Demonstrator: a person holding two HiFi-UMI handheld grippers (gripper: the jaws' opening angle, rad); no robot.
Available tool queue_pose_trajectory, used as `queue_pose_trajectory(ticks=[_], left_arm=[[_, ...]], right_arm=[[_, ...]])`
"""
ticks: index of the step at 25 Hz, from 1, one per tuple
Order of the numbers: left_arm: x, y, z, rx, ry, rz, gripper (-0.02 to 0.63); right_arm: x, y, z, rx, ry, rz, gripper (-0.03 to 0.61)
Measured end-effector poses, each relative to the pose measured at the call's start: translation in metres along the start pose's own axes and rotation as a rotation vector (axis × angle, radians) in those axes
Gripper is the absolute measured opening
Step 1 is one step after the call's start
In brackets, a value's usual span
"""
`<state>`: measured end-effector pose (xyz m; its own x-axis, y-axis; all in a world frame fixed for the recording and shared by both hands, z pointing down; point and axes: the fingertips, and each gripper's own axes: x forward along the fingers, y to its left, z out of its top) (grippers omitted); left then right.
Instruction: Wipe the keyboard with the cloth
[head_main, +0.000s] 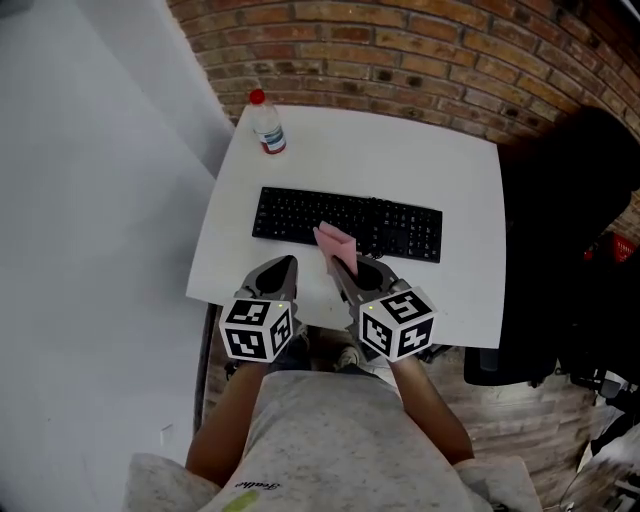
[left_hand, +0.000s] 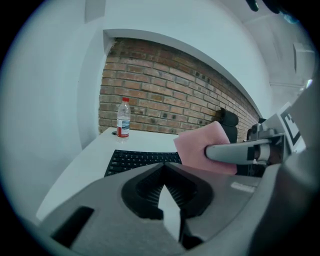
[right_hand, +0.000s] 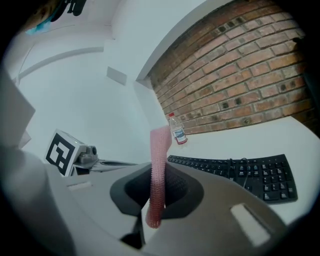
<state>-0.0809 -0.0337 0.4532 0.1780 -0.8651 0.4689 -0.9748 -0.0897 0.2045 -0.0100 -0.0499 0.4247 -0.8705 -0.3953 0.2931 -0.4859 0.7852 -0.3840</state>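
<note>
Head view: I see right gripper (head_main: 347, 268) clamped on pink cloth (head_main: 335, 243). Cloth stands edge-up btwn jaws, over front edge of keyboard (head_main: 290, 215) near its middle; can't tell if it's touching. Left gripper (head_main: 280, 266) has jaws closed tip to tip w/ nothing in them, just beside right gripper at near edge of table (head_main: 455, 180). Bottle (head_main: 267, 128) upright at far-left corner, well apart from keyboard.

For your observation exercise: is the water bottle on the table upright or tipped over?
Upright: the bottle stands on its base on the table, cap uppermost.
</note>
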Motion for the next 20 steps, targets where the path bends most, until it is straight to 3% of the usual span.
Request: queue_pose_trajectory(ticks=[12, 20], left_arm=[[0.04, 0.108, 0.022, -0.02, 0.053, -0.013, -0.008], [0.054, 0.16, 0.025, 0.004, 0.117, -0.048, -0.008]], right_arm=[[0.125, 0.01, 0.019, 0.097, 0.058, 0.052, 0.021], [0.199, 0.016, 0.028, 0.249, 0.075, 0.055, 0.021]])
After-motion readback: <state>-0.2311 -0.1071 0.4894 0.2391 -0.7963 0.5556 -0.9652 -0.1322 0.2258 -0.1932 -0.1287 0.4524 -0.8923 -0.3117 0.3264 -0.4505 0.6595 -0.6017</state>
